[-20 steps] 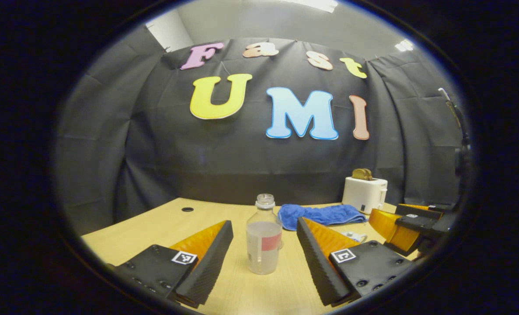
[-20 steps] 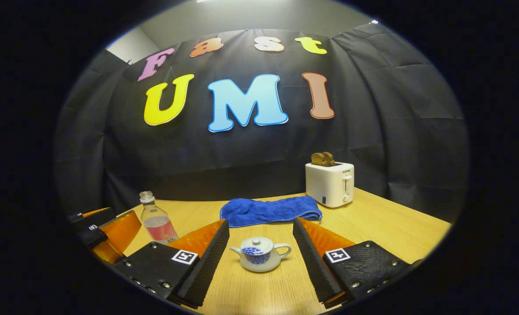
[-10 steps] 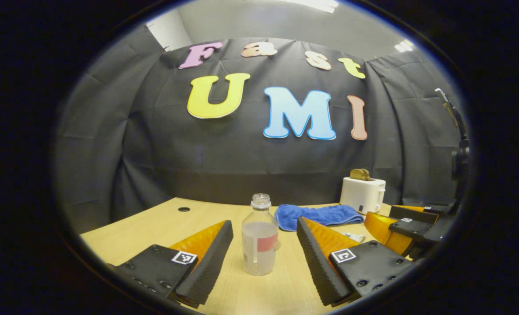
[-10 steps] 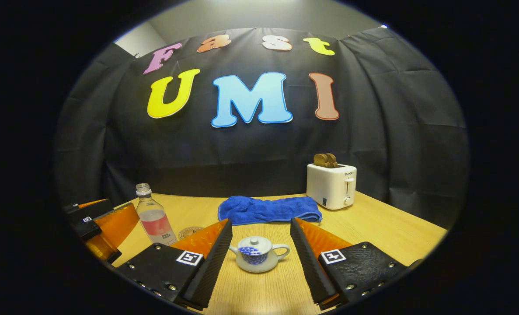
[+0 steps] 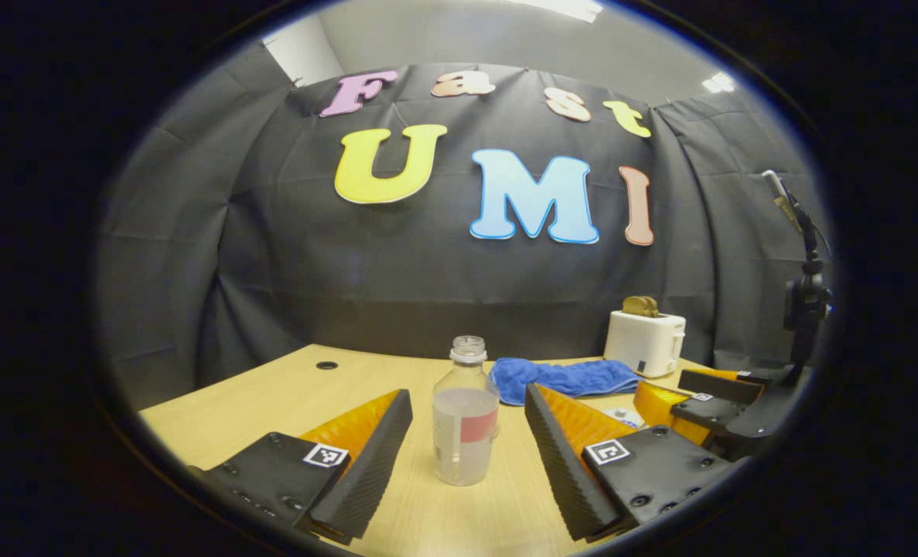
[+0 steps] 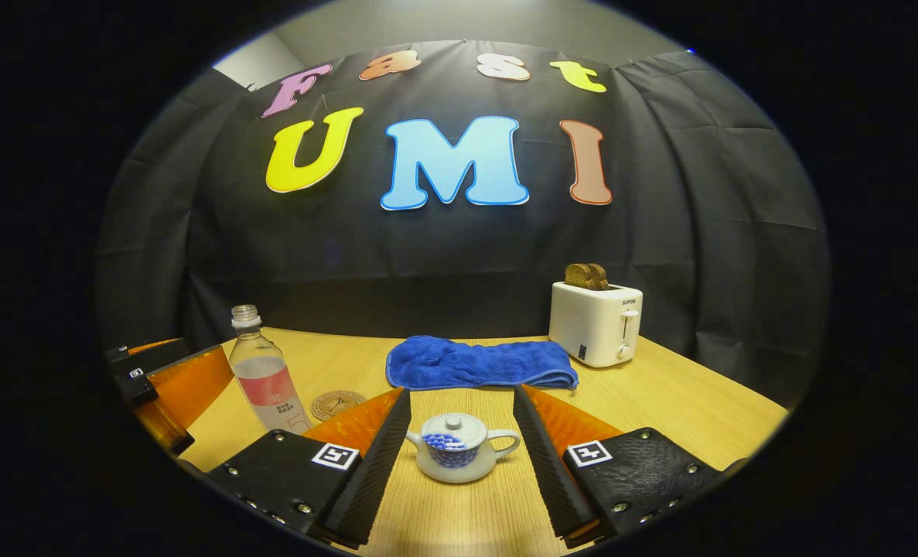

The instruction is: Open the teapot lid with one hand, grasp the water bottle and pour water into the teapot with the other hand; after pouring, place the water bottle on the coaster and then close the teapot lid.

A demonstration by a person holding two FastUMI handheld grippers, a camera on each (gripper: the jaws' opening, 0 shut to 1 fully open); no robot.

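Standing up tall on the counter (image 5: 288,387), water bottle (image 5: 465,422), cap off, long way pointing up. Straight ahead of the left tongs (image 5: 465,452), right between the two wide-open fingers, not touched by either one. Nothing held yet.

From the bottle toward the right: round coaster (image 6: 336,404) just beside it, then the little teapot (image 6: 459,456), lid (image 6: 451,427) on top, spout pointing back at the bottle. Straight ahead of the right tongs (image 6: 459,464), between those fingers, also spread wide and holding nothing.

So, left tongs nearer the bottle, right tongs nearer the teapot. Probably next: down onto the lid knob to lift it, and a squeeze on the bottle's sides.

Farther back from the bottle: blue towel (image 6: 478,363) and white toaster (image 6: 596,323).
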